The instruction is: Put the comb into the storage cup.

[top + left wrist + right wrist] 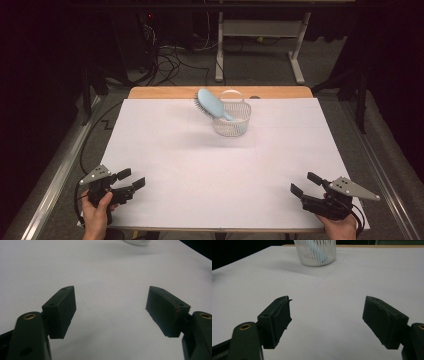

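Hairbrush (212, 104) leans handle-down in the basket (238, 127) at the far edge — head tilted left; both grippers (131, 180) (305, 183) spread, empty, near-side, roughly equidistant.

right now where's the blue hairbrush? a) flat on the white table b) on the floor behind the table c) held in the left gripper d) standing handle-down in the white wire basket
d: the blue hairbrush leans with its handle inside the white wire basket, head sticking out over the rim; both grippers sit open and apart from it.
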`<state>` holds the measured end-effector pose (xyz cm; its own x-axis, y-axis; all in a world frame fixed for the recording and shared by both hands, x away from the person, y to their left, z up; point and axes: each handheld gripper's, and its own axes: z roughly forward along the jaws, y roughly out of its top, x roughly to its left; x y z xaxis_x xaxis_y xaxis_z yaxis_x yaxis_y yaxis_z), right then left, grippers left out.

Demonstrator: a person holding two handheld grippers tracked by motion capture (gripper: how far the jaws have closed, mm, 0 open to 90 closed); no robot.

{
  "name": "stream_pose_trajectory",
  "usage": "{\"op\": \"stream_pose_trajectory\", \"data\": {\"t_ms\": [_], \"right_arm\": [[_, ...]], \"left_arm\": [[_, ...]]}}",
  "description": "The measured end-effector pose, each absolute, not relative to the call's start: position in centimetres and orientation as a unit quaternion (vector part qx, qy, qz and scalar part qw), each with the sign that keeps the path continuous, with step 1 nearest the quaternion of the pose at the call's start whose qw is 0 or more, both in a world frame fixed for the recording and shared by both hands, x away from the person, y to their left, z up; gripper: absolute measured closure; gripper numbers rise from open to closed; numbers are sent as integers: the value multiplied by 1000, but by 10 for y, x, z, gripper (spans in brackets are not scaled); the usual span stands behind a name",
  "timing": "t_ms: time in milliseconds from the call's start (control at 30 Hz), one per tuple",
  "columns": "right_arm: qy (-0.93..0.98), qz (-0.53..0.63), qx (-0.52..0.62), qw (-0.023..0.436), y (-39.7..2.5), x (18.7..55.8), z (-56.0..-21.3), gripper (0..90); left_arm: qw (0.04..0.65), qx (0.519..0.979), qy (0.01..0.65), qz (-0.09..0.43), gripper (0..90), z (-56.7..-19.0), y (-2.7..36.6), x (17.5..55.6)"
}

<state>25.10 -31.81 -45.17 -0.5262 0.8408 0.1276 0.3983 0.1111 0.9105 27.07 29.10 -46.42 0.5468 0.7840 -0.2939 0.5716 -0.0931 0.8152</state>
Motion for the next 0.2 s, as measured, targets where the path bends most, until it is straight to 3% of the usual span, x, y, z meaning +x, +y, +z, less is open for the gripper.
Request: {"op": "stream_pose_trajectory", "data": {"t_ms": [200], "right_arm": [[713, 506, 434, 218, -318, 252, -452, 231]], "left_arm": [[487, 734, 462, 104, 252, -465, 291, 272]]}}
